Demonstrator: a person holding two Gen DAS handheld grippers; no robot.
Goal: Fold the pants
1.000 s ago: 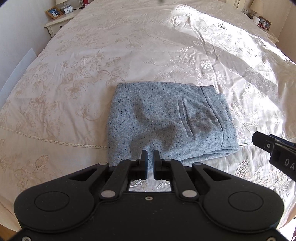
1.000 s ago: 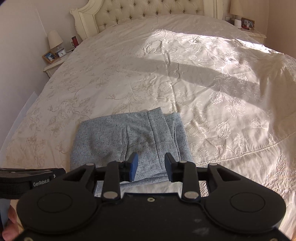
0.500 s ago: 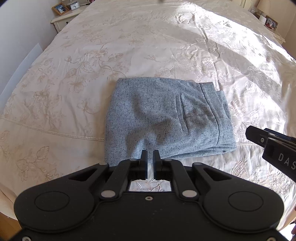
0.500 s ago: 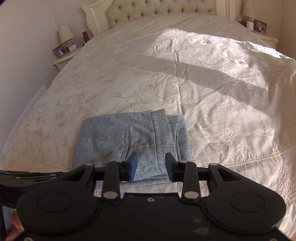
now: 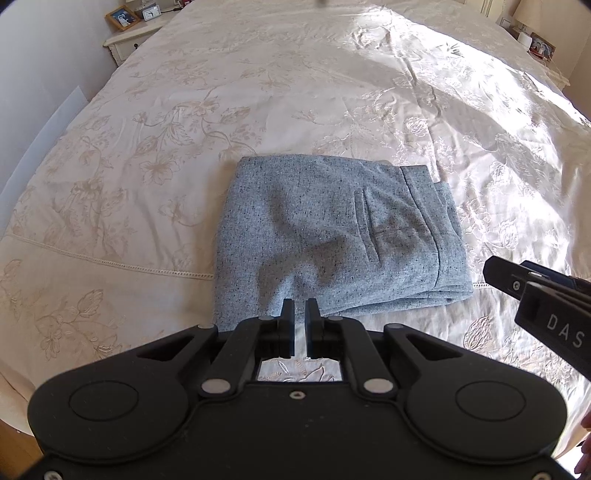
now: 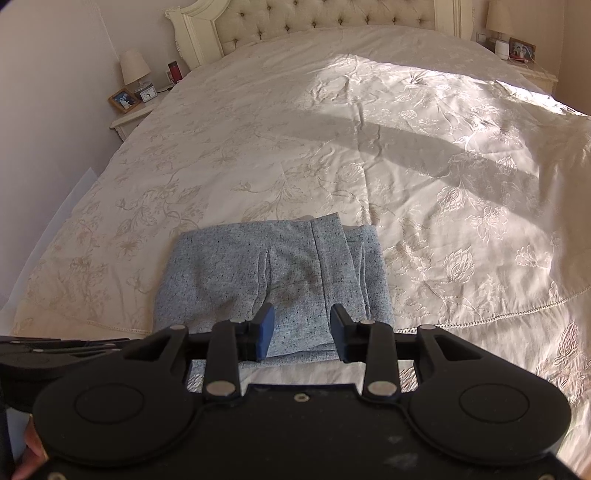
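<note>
The grey speckled pants lie folded into a compact rectangle on the cream bedspread, with a back pocket seam facing up. They also show in the right wrist view. My left gripper hovers above the near edge of the pants, its fingers almost closed with a thin gap and nothing between them. My right gripper hovers above the near edge too, open and empty. The right gripper also shows at the right edge of the left wrist view.
A nightstand with a lamp, clock and photo frame stands left of the bed. A tufted headboard is at the far end. Another nightstand stands at the far right. A lace seam crosses the bedspread near its front.
Both grippers have drawn back and upward from the folded pants, so the pants look smaller and farther away. The pants have not moved. Both grippers keep the same opening.
</note>
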